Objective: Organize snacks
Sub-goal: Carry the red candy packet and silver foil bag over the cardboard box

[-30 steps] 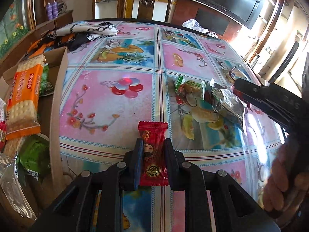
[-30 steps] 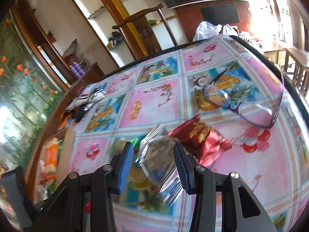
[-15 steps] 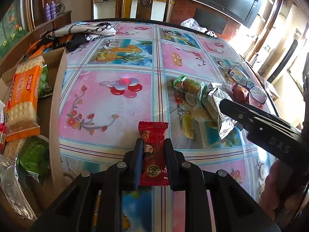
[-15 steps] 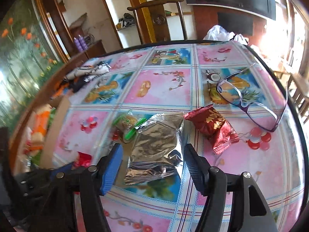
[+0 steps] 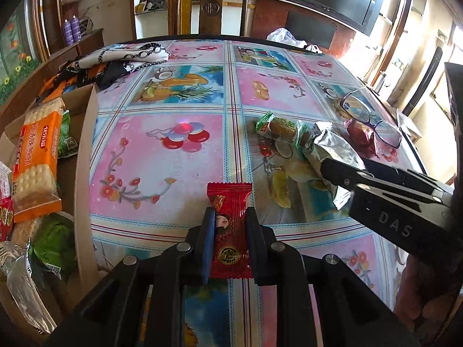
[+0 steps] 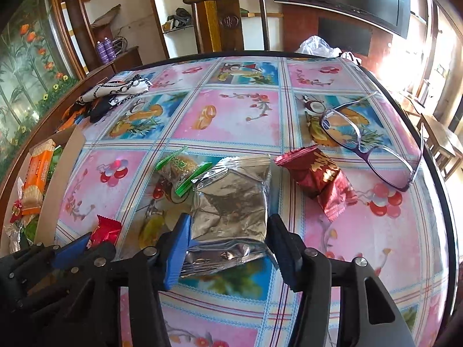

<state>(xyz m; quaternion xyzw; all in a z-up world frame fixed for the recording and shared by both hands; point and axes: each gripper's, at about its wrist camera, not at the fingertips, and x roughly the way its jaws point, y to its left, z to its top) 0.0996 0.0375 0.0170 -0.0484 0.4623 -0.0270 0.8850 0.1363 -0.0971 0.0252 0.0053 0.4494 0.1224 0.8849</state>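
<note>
With the left gripper [image 5: 228, 240] pinching a red candy [image 5: 230, 225] at 6 o'clock, the right gripper [image 6: 228, 245], jaws spread, is straddling the silver packet [image 6: 231, 202], likely needing closure before boxing in the cardboard box [image 5: 84, 156].

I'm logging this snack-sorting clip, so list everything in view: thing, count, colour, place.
red candy: 1, red, between left fingers
silver packet: 1, silver, table, between open right fingers
green-wrapped snack: 1, green, left of packet
dark red pouch: 1, right of packet
glasses: 1, purple, far right
cardboard box: 1, brown, left edge, holds snacks
cracker pack: 1, orange, in box
scarf: 1, patterned, far left
left gripper: 1, black
right gripper: 1, black
</note>
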